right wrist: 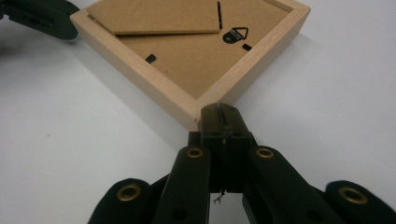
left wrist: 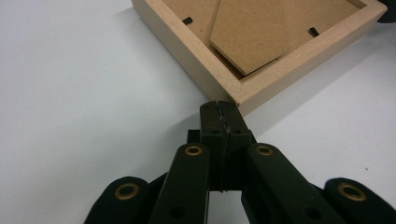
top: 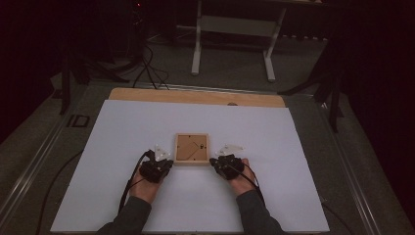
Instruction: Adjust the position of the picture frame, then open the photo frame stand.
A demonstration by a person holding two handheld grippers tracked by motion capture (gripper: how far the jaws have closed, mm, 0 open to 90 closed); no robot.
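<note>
1. Nearest the person, two hands come in over the white table sheet (top: pixel 122 161). The left black two-jaw gripper (top: pixel 169 163) and the right black two-jaw gripper (top: pixel 213 162) lie low on the sheet, tips turned inward toward each other.
2. Both grippers have their jaws pressed together with nothing between them; the left gripper view and the right gripper view each show the two pads meeting in a closed seam.
3. Between and just beyond them lies the square light-wood picture frame (top: pixel 191 149), face down and flat. It is square, so no long axis favours either side.
4. The left tips touch, or all but touch, the frame's near left corner (left wrist: pixel 237 95); the right tips sit likewise at its near right corner (right wrist: pixel 198 107). Neither hand is clearly nearer.
5. Inside the frame's raised rim sits a brown fibreboard backing (right wrist: pixel 187 51), with a fold-out stand panel (left wrist: pixel 271 32), small black retaining tabs and a metal hanger (right wrist: pixel 235 34).
6. Farther off, the bare wooden table edge (top: pixel 195 96).
</note>
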